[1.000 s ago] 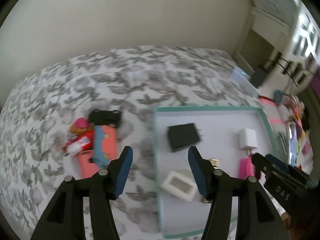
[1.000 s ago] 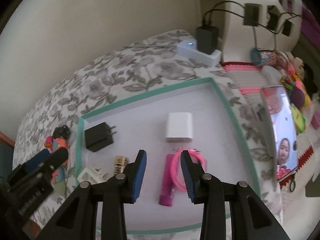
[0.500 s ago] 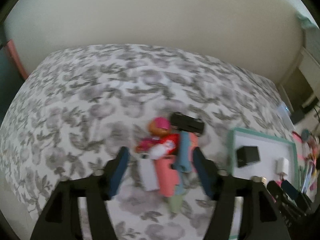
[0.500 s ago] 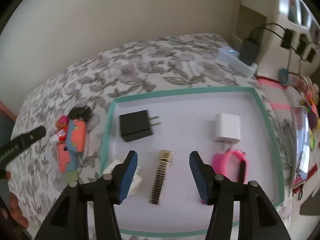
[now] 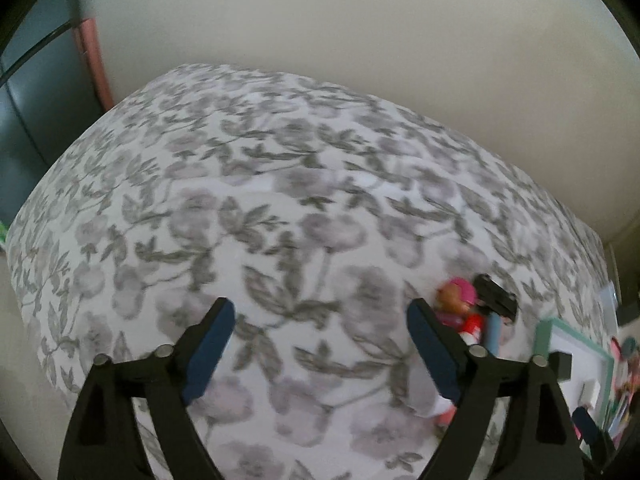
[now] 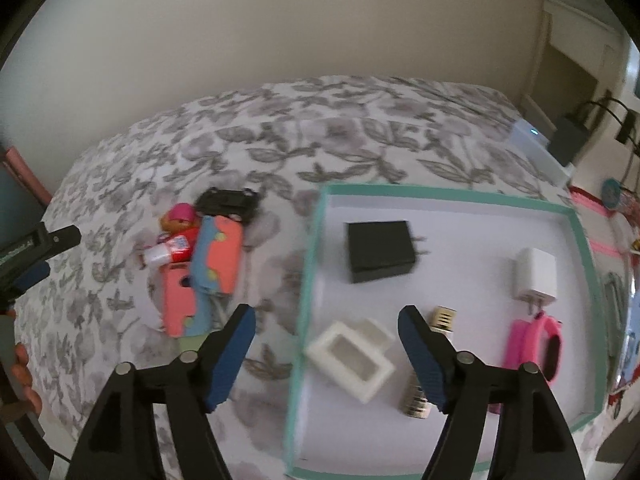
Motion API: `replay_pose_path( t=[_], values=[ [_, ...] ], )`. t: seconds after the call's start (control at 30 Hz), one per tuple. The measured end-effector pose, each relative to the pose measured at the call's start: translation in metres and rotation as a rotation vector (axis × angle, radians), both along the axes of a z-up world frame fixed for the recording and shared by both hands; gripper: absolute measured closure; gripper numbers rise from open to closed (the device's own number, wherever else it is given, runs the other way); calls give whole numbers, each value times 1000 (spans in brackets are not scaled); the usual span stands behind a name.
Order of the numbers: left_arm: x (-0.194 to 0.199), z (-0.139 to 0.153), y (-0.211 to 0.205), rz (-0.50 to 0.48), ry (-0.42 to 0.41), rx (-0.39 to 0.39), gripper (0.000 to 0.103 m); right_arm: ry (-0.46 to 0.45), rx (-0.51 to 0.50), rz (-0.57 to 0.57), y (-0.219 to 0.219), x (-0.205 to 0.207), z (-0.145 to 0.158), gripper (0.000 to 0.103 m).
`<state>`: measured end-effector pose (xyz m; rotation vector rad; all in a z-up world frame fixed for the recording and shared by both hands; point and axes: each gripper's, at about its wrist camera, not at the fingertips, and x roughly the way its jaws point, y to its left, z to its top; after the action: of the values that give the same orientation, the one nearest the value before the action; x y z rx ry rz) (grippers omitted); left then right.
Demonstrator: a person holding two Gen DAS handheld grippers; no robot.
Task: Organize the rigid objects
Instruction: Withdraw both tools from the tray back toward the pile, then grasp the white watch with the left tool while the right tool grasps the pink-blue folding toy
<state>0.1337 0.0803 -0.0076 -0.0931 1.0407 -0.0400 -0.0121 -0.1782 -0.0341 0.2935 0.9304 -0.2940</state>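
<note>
A teal-rimmed white tray (image 6: 440, 193) lies on the flowered bed. It holds a black charger (image 6: 380, 250), a white charger (image 6: 536, 278), a pink watch (image 6: 536, 344), a gold clip (image 6: 443, 316) and a white frame box (image 6: 352, 360). Left of the tray is a pile: a doll (image 6: 180, 216), a red tube (image 6: 174, 249), a coral-blue case (image 6: 218, 260) and a black item (image 6: 228, 202). My right gripper (image 6: 326, 346) hangs over the tray's left rim, jaws opening, nothing gripped. My left gripper (image 5: 320, 352) is over bare bedspread left of the doll (image 5: 458, 300), jaws opening and empty.
The flowered bedspread (image 5: 280, 200) spreads wide to the left of the pile. A cream wall stands behind the bed. A white device (image 6: 536, 148) with a black adapter sits at the bed's far right corner. Toys clutter the right edge. A person's fingers (image 6: 20, 368) show at lower left.
The left gripper swung left from the tray, past the pile, to bare bedspread, and its jaws widened. The right gripper shifted left from the pink watch to the tray's left rim, jaws widening.
</note>
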Motion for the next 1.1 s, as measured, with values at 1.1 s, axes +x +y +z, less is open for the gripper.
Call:
replay_pose_path(
  t=[1.1],
  values=[
    [19,-42,-32,-95,181,-155,6,72,86,164,52,76,-47,10]
  ],
)
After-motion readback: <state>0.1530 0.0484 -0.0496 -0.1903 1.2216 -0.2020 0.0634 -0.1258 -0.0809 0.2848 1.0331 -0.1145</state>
